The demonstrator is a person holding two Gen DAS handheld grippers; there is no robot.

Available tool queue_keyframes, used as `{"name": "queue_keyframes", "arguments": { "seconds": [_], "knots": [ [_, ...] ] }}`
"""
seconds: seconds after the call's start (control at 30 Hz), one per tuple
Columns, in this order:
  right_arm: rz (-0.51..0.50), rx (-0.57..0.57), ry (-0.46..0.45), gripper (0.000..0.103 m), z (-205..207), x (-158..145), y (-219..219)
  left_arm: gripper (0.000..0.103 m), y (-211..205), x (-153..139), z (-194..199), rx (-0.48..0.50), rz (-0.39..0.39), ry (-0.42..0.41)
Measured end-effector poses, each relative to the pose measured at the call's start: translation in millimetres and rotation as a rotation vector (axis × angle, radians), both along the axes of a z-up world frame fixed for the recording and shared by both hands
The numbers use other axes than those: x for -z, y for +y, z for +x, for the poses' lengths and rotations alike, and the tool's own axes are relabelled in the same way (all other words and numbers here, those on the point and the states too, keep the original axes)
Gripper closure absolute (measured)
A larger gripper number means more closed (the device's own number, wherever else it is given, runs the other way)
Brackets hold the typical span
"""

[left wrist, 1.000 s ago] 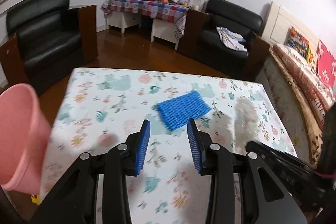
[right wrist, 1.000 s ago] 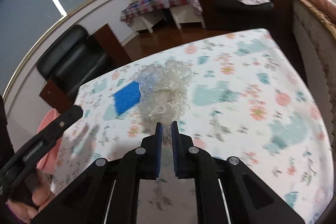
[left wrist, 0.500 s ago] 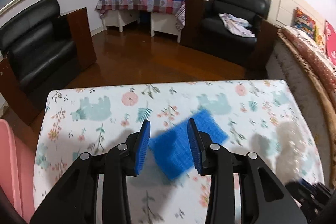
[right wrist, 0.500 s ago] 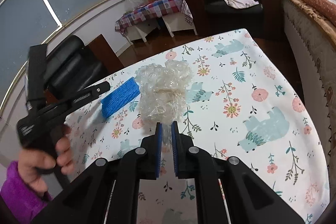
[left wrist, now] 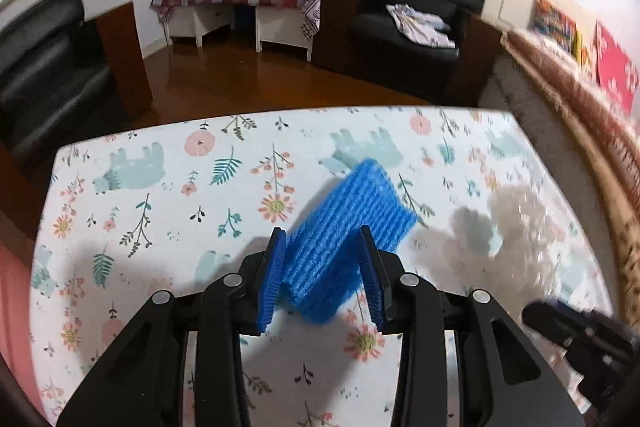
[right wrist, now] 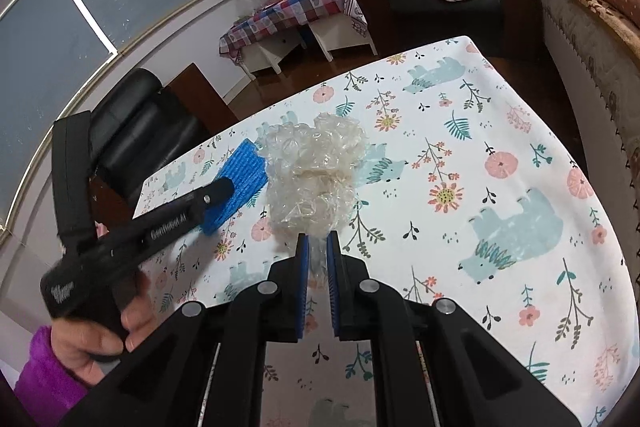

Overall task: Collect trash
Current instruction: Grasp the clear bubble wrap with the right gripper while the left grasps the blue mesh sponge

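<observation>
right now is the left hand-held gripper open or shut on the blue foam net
Open. The left hand-held gripper has its blue pads apart on either side of the blue ribbed foam net, with gaps showing, not clamped yet.

Item one: blue foam net (left wrist: 352, 223), ribbed, roughly rectangular. I see it lying flat on the floral table (left wrist: 160, 211), set diagonally, its near end between the spread fingers of my left gripper (left wrist: 322, 275).

Item two: bubble wrap (right wrist: 316, 175), clear, crumpled into a loose wad. I see it just right of the net, its near edge pinched between the nearly closed fingers of my right gripper (right wrist: 318, 259).
</observation>
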State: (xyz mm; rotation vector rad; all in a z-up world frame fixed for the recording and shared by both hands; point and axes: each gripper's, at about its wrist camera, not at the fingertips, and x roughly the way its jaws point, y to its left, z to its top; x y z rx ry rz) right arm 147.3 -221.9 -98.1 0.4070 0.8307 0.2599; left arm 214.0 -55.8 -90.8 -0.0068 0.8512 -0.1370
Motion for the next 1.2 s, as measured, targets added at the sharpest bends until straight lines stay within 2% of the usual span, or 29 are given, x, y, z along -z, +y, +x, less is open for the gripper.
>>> {"name": "queue_keyframes", "arguments": {
  "seconds": [0.03, 0.1, 0.17, 0.3, 0.43, 0.67, 0.8, 1.0, 1.2],
  "knots": [
    [-0.001, 0.001, -0.001, 0.094, -0.1, 0.0, -0.2, 0.067, -3.8, 0.2, -1.6, 0.003, 0.02, -0.002],
    [0.001, 0.002, -0.001, 0.094, 1.6, 0.9, -2.0, 0.077, -9.3, -0.2, -3.8, 0.005, 0.043, -0.006],
    [0.003, 0.003, -0.002, 0.094, 2.6, 1.7, -3.0, 0.095, -9.0, -0.9, -6.8, -0.009, 0.043, -0.006],
    [0.009, -0.009, -0.005, 0.094, 3.7, 1.9, -2.1, 0.097, 0.8, -5.6, -22.5, -0.044, -0.03, 0.014],
    [0.03, -0.055, -0.022, 0.094, 1.6, -0.4, 3.7, 0.097, 13.0, -17.4, -50.3, -0.081, -0.061, 0.005],
    [0.008, -0.136, -0.056, 0.094, -3.8, -6.7, 19.5, 0.097, 31.4, -31.9, -100.1, -0.174, -0.02, -0.029],
    [0.011, -0.147, -0.059, 0.094, -4.7, -8.1, 22.1, 0.097, 47.4, -34.9, -124.6, -0.244, -0.044, -0.032],
    [0.012, -0.146, -0.045, 0.094, -5.0, -6.7, 22.0, 0.097, 62.0, -39.2, -157.3, -0.279, 0.003, -0.066],
    [-0.002, -0.133, -0.037, 0.094, -4.4, -6.3, 22.4, 0.097, 74.9, -40.4, -180.9, -0.316, 0.004, -0.073]
  ]
}}
